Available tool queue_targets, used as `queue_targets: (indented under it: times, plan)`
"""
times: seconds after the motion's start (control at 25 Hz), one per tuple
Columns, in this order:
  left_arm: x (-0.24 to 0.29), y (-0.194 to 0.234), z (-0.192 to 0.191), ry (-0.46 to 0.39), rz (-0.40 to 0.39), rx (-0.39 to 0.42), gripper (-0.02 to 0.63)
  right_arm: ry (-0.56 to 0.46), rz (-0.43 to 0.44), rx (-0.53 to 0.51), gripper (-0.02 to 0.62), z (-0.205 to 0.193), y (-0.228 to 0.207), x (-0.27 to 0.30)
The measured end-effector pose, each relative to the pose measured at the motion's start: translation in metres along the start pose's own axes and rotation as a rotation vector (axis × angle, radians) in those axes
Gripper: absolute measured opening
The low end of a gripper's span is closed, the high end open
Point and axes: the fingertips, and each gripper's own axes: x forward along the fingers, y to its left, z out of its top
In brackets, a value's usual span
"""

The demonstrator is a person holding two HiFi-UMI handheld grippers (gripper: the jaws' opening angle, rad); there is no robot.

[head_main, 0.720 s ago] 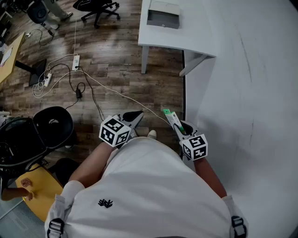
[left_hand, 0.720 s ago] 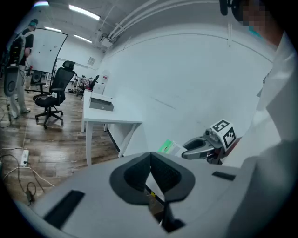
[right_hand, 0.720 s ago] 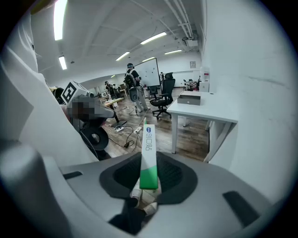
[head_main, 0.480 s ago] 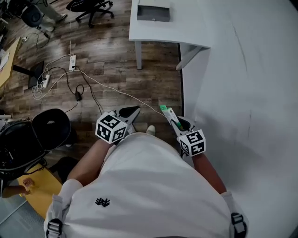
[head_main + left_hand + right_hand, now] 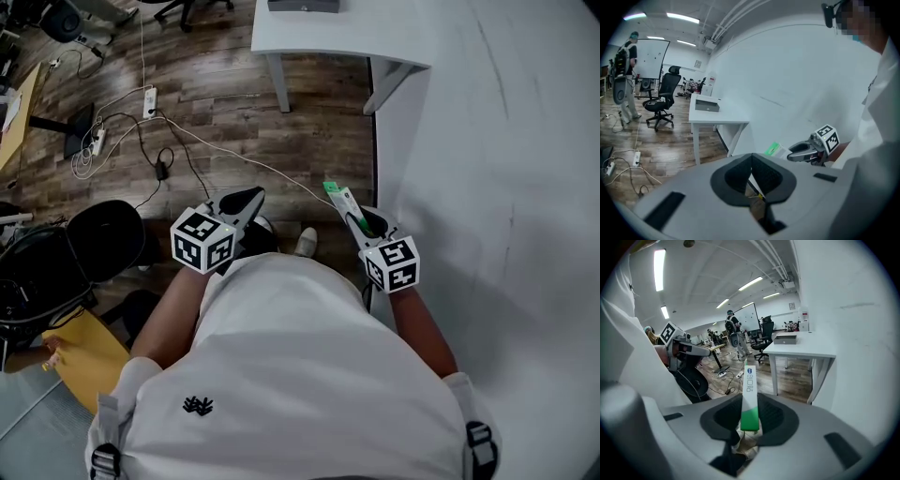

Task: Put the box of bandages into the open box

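The box of bandages, slim and green-and-white, stands clamped edge-on between the pads of the right gripper. Its long axis runs out along the jaws, in the head view from about 5 o'clock at the grip to 11 o'clock at its free end. The right gripper view shows the same grip head-on, the carton rising straight out of the closed pads. From the carton the open box lies at roughly 12 o'clock, well apart, on the white table at the top edge of the head view, so the carton points a little to the left of it. In the right gripper view the grey open box sits at about 1 o'clock. The carry ahead is probably mostly forward, and the right arm is the nearer one. The left gripper hangs at 9 o'clock from the carton, jaws together on nothing.
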Motion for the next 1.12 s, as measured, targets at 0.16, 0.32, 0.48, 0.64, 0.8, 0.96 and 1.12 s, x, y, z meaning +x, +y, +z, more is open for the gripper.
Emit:
queue_targets:
  times: [0.16,0.32,0.48,0.64,0.8,0.96,1.12]
  plan:
    - [-0.001,0.011,0.003,-0.005,0.025,-0.014,0.008,-0.01,-0.001,0.007,0.091,0.004,-0.009,0.009]
    - [0.013,0.032,0.006,-0.005,0.017,-0.008,0.008,-0.014,-0.008,0.028,0.091,0.008,-0.023,0.029]
    - [0.035,0.06,0.027,-0.025,-0.044,0.008,0.008,0.006,-0.054,0.062,0.092,0.024,-0.036,0.049]
    - [0.042,0.1,0.063,-0.048,-0.109,0.015,0.008,0.028,-0.105,0.089,0.091,0.058,-0.042,0.076]
    - [0.038,0.145,0.09,-0.056,-0.15,0.016,0.008,0.043,-0.145,0.116,0.091,0.098,-0.047,0.107]
    - [0.024,0.189,0.12,-0.071,-0.194,-0.025,0.008,0.047,-0.185,0.129,0.091,0.15,-0.054,0.141]
    - [0.017,0.224,0.123,-0.059,-0.219,-0.01,0.008,0.043,-0.222,0.118,0.091,0.186,-0.061,0.172]
